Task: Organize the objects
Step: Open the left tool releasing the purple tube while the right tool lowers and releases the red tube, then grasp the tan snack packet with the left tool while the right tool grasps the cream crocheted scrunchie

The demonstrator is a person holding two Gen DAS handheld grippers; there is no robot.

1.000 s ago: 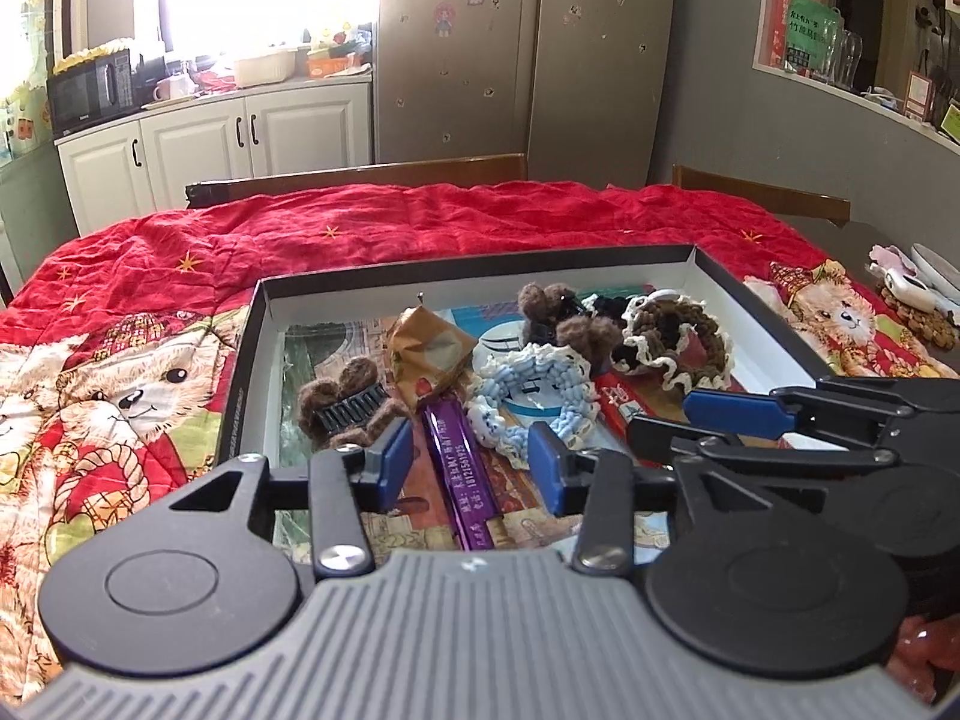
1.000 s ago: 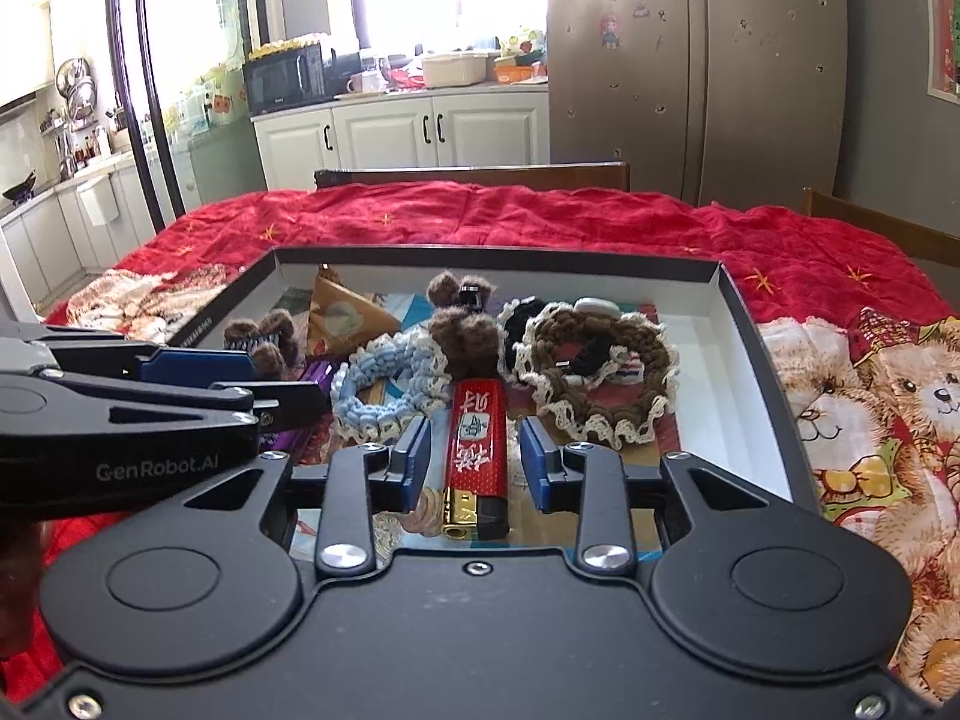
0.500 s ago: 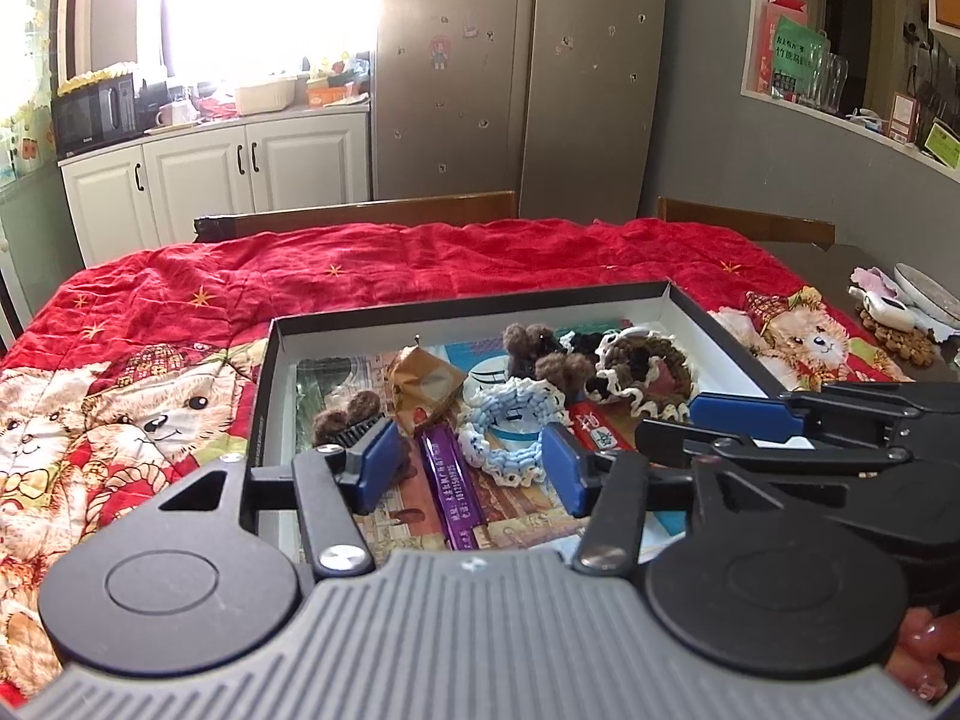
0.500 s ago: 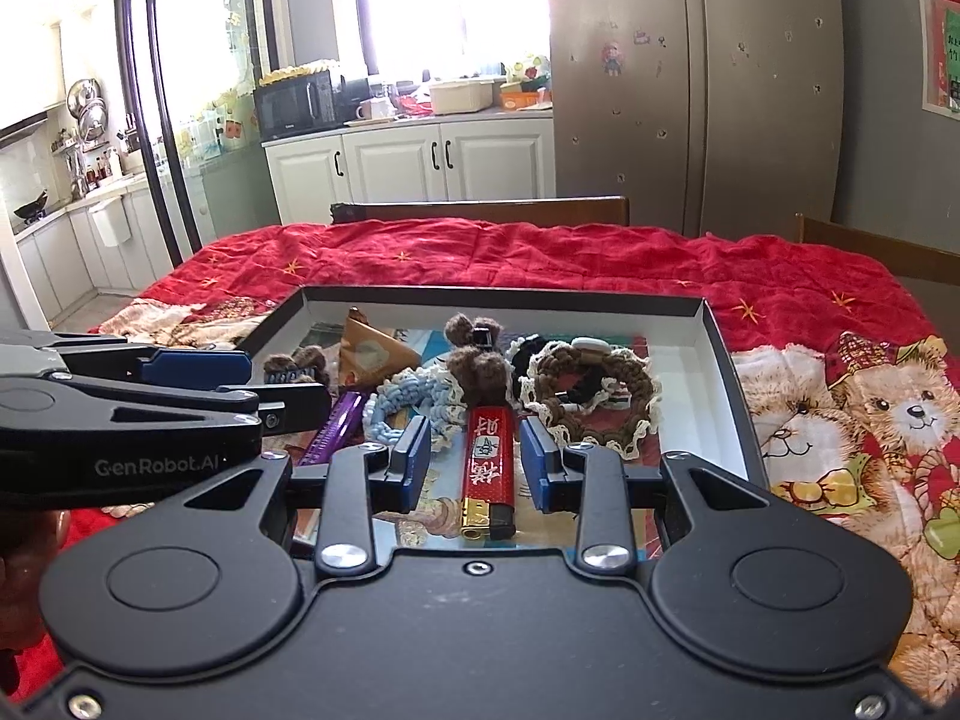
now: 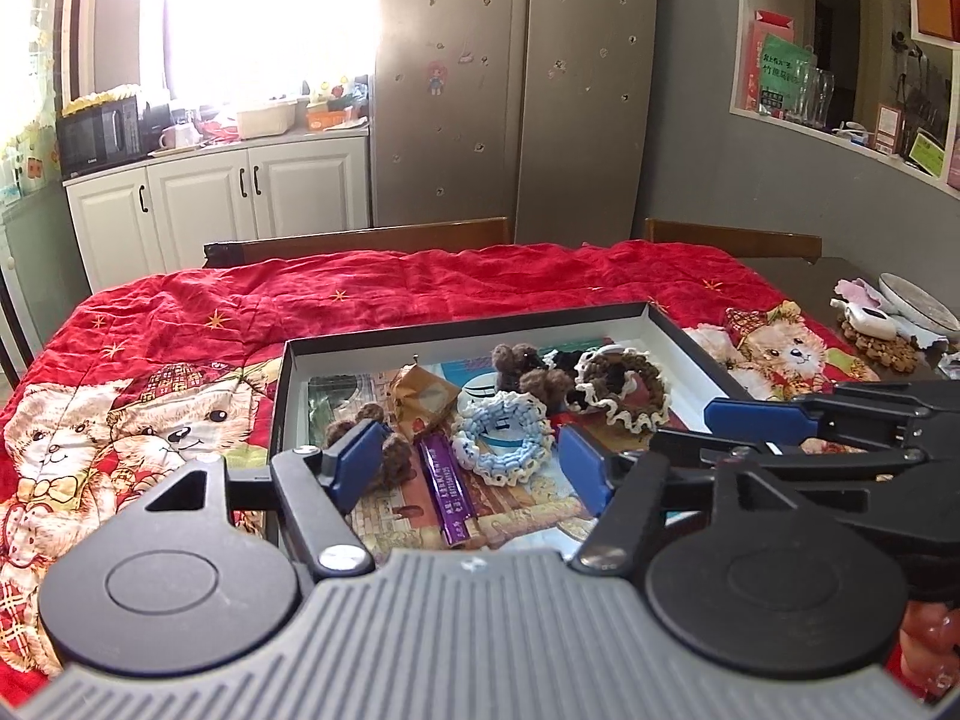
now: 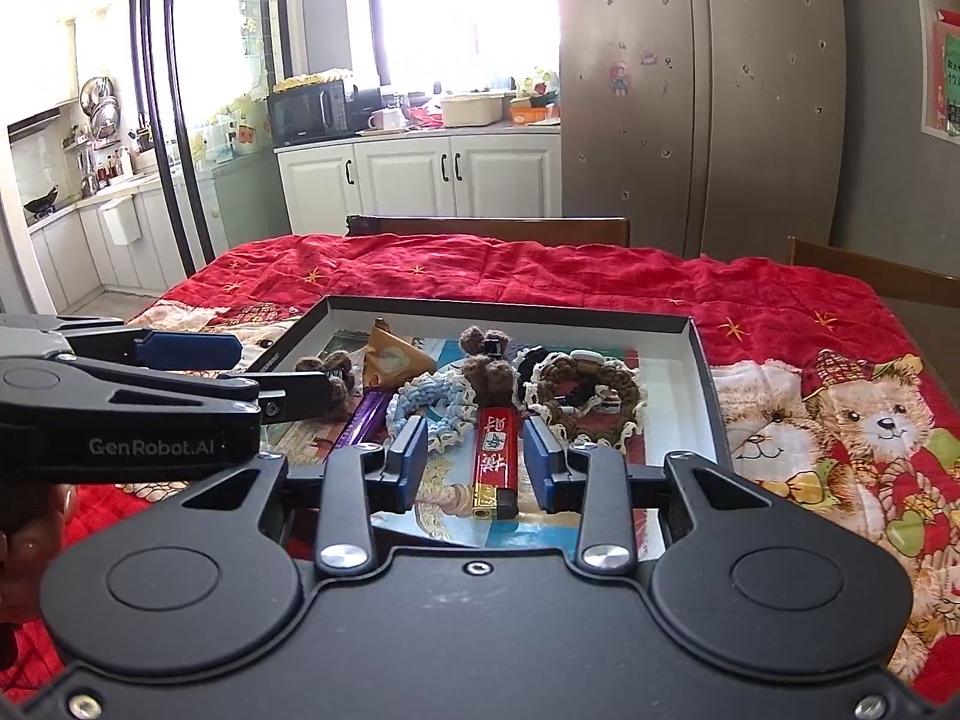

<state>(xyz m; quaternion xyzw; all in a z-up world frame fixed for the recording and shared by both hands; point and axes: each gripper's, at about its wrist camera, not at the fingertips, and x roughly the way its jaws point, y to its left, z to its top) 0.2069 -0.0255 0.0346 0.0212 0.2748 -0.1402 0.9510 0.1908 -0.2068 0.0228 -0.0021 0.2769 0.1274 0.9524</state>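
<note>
A black tray (image 5: 468, 325) with white inner walls lies on the red quilt and holds small items. In it are a purple bar (image 5: 447, 492), a blue-white scrunchie (image 5: 501, 441), a brown scrunchie (image 5: 624, 384), brown fuzzy clips (image 5: 522, 367) and a brown packet (image 5: 423, 396). My left gripper (image 5: 471, 462) hovers over the tray's near edge, its jaws opening, with nothing between them. My right gripper (image 6: 477, 459) hangs open with a narrow gap above the red lighter (image 6: 495, 456), which lies flat in the tray (image 6: 510, 306) without touching the pads. Each gripper shows at the side of the other's view.
A red quilt (image 5: 180, 408) printed with bears covers the table. Two wooden chair backs (image 5: 360, 237) stand at its far edge. On bare table at the right lie a plate (image 5: 918, 303) and a small white object (image 5: 867, 321). Behind are a fridge and white cabinets.
Both grippers have drawn back and up from the tray, which now looks smaller and farther. The left jaws have spread wider. The items in the tray have not moved.
</note>
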